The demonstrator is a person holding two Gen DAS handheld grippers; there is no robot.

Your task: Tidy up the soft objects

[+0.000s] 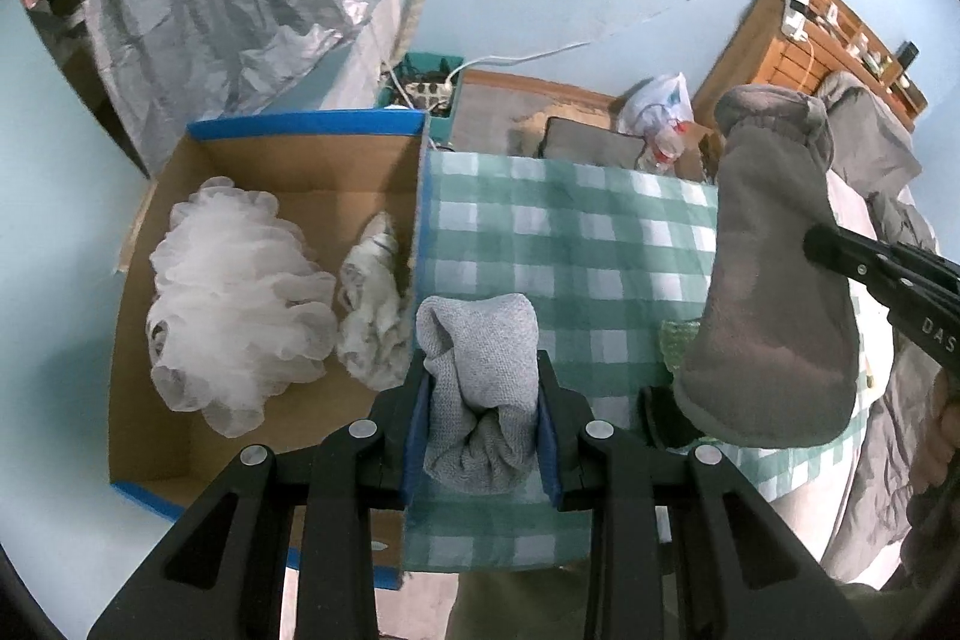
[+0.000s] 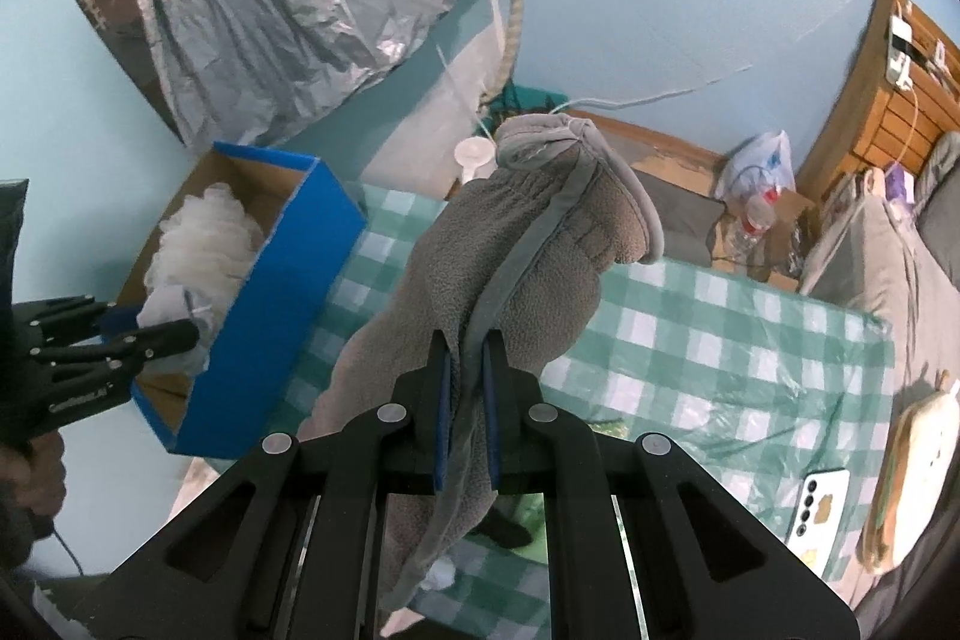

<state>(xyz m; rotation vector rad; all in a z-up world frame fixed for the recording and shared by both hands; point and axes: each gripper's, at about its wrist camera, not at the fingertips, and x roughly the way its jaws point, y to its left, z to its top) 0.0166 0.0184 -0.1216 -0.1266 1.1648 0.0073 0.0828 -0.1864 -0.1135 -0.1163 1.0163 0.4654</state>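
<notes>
A rolled grey sock (image 1: 480,388) sits clamped between the fingers of the left gripper (image 1: 485,412), held above the table's left edge beside the blue-rimmed cardboard box (image 1: 312,124). The right gripper (image 2: 469,400) pinches a grey fleece mitten (image 2: 510,268) by its seam — lifted over the green checked tablecloth (image 2: 720,340). Inside the box lie a white mesh pouf (image 1: 234,304) and a white cloth (image 1: 372,304).
</notes>
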